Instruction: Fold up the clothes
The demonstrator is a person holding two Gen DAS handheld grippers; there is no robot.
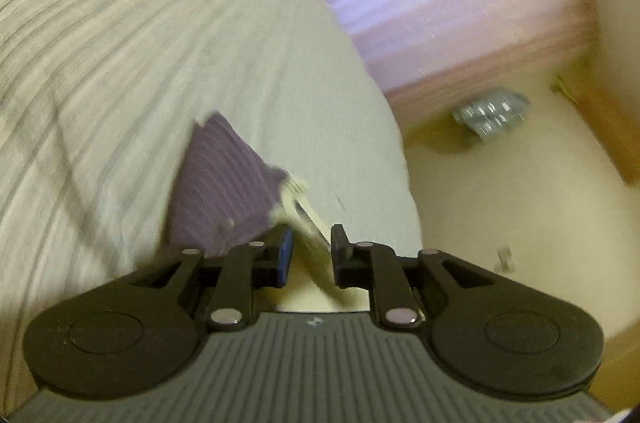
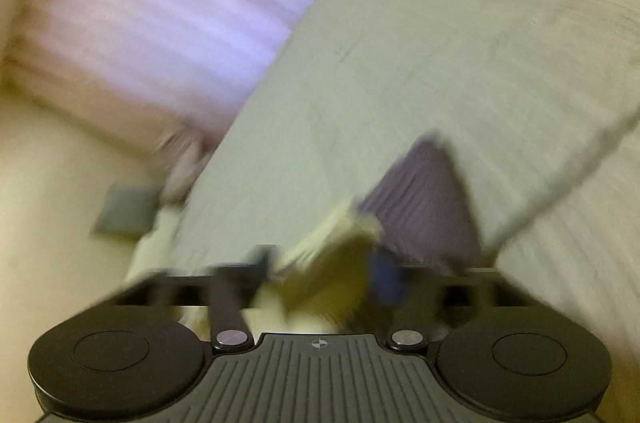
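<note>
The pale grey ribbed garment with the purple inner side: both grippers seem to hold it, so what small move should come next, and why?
Probably carry the lifted edge of the pale grey ribbed garment forward over its spread part. The left gripper and right gripper each have cream hem between the fingers, and the purple inner side shows, so a fold looks begun. Blur limits certainty.

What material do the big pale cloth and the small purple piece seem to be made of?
The pale cloth looks like soft woven or knit fabric, matte: it drapes and shows fine lines, though blur may add some. The purple piece looks like ribbed knit, also matte, with faint parallel ridges. Motion blur leaves both uncertain.
</note>
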